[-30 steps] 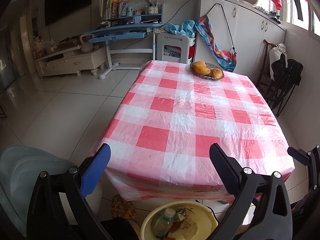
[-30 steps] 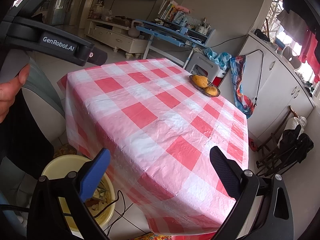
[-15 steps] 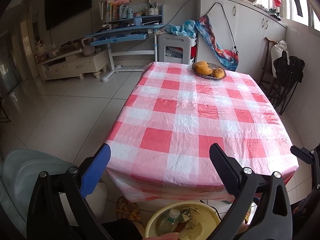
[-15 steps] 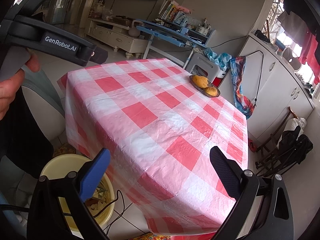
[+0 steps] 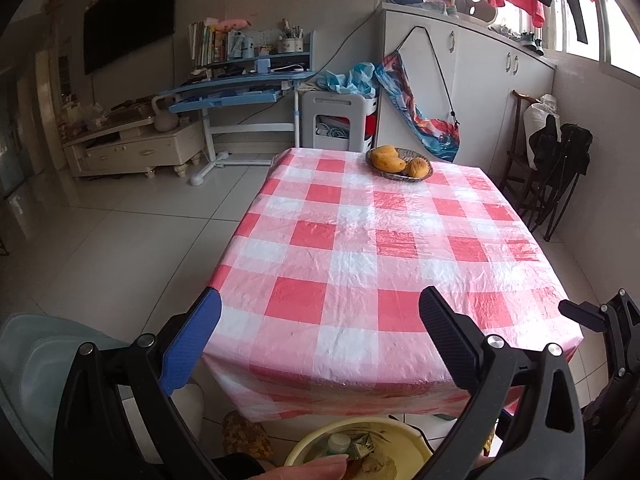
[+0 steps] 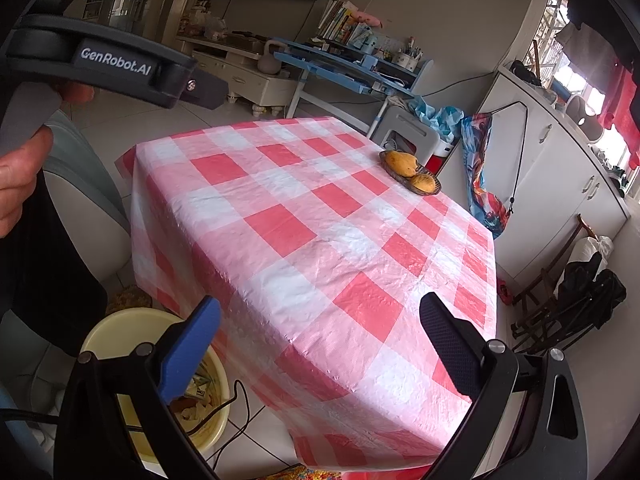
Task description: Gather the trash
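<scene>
Left tongs (image 5: 318, 336) jaws apart, nothing between them, held over near edge of table (image 5: 360, 248). Right tongs (image 6: 320, 342) likewise apart and empty, over table corner. Yellow bin (image 5: 394, 426) with trash (image 5: 362, 450) on floor, below left tongs, lower-left of right tongs. Fruit dish (image 5: 400, 162) far ahead of both.

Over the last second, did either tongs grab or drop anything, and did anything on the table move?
Nothing was grabbed or dropped: left tongs and right tongs are open and empty as before. The left view rose and pulled back slightly, so the yellow bin shows less and a fingertip enters at the bottom. The fruit bowl and the checked tablecloth did not move.
</scene>
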`<control>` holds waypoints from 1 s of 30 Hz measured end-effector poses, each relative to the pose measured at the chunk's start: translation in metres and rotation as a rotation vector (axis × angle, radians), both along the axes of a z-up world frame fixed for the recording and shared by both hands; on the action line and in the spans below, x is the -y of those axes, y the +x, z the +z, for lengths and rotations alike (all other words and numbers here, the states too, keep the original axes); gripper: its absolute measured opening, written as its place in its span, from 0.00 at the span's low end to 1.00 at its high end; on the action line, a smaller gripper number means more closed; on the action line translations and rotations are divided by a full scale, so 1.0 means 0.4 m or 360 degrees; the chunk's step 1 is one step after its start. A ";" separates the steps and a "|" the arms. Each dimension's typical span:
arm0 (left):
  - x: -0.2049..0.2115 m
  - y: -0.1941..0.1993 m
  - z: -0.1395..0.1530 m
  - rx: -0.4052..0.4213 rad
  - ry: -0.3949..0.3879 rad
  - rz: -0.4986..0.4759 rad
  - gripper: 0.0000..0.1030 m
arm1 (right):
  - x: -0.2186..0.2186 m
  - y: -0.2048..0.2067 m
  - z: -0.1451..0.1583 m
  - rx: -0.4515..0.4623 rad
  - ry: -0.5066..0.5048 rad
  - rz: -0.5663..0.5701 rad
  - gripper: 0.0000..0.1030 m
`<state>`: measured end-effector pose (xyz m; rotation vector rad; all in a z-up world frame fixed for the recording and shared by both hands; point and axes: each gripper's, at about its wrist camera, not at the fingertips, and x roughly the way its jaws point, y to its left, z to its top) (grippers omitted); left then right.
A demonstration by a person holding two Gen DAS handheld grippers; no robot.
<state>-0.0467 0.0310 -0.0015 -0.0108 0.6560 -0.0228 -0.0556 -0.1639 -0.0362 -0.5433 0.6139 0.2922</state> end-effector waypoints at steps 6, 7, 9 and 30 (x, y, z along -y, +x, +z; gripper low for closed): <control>-0.025 0.010 0.013 -0.0029 -0.0030 0.0049 0.93 | -0.006 0.002 -0.002 -0.0002 -0.0008 0.0001 0.92; -0.028 0.010 0.013 -0.0037 -0.0048 0.0056 0.93 | -0.006 0.002 -0.001 0.0003 -0.0007 0.0001 0.92; -0.038 0.009 0.013 -0.0036 -0.0066 0.0077 0.93 | -0.004 0.000 0.002 0.0008 -0.0001 -0.0004 0.92; 0.012 0.003 0.003 -0.0026 0.0045 0.0047 0.93 | 0.011 -0.001 0.023 0.0062 0.0055 -0.0031 0.92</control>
